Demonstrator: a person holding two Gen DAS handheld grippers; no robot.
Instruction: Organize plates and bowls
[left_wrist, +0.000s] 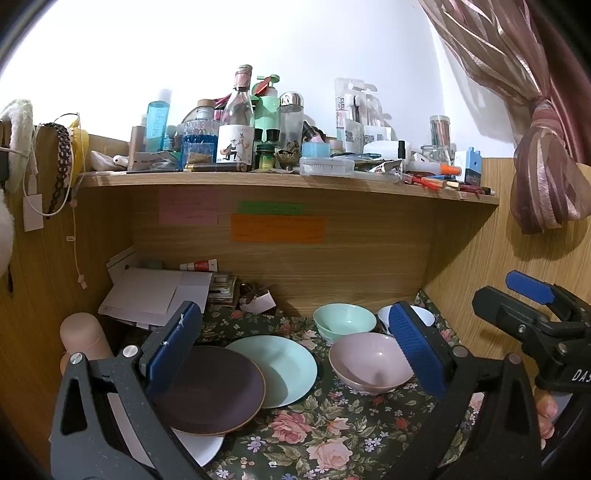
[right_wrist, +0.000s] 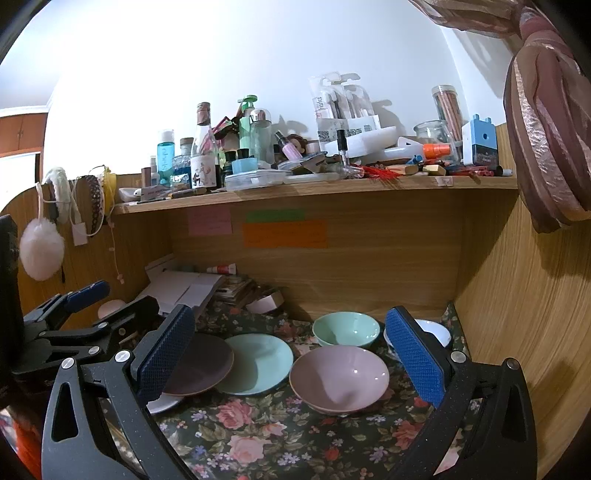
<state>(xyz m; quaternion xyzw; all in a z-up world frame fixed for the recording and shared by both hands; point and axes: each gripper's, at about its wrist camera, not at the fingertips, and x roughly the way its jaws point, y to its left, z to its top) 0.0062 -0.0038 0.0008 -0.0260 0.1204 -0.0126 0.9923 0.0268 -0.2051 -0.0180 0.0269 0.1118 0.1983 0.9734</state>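
While both claws, left and right, are spread and empty, the pink bowl lies ahead, nearer the right.

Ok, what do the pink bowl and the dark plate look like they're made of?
The pink bowl looks like glazed ceramic or possibly melamine: smooth, glossy, with small light glints inside. The dark plate looks matte, a purplish-brown surface with almost no shine and a lighter tan rim edge, suggesting matte-glazed stoneware, though that's uncertain. Neither claw touches them.
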